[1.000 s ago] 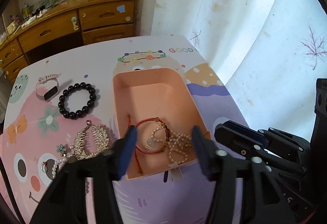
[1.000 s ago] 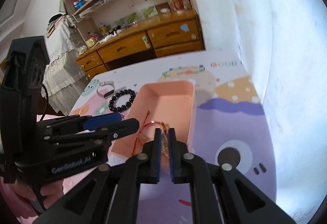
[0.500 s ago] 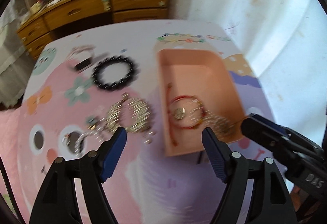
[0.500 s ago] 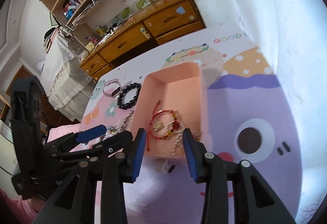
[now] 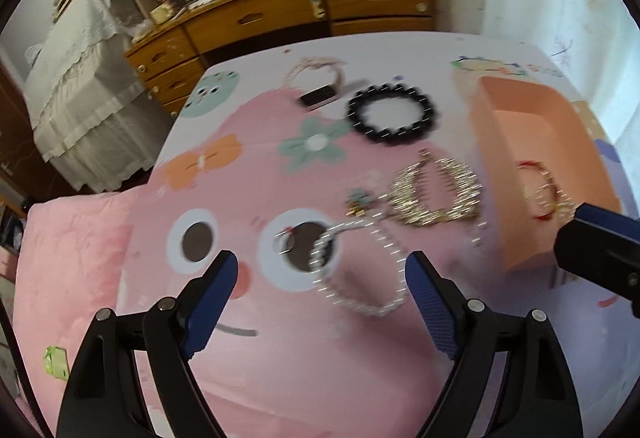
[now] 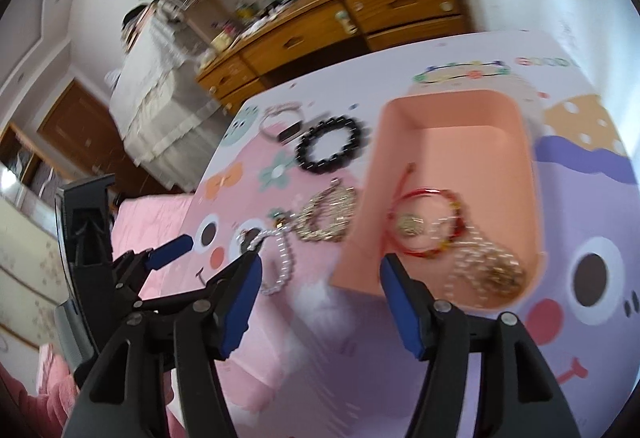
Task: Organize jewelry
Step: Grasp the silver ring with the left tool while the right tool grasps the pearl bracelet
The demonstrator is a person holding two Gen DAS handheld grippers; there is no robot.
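Tongs of the left hand, blue-padded, have just been widening and hang empty above the limp white pearl strand on the cartoon-printed worktop, best pinched across one beaded run, while right-hand tongs, likewise just parting and empty, stand before the peach plastic tray.

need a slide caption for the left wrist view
Open left gripper above a white pearl strand on the cartoon-print table cover, peach plastic tray alongside.
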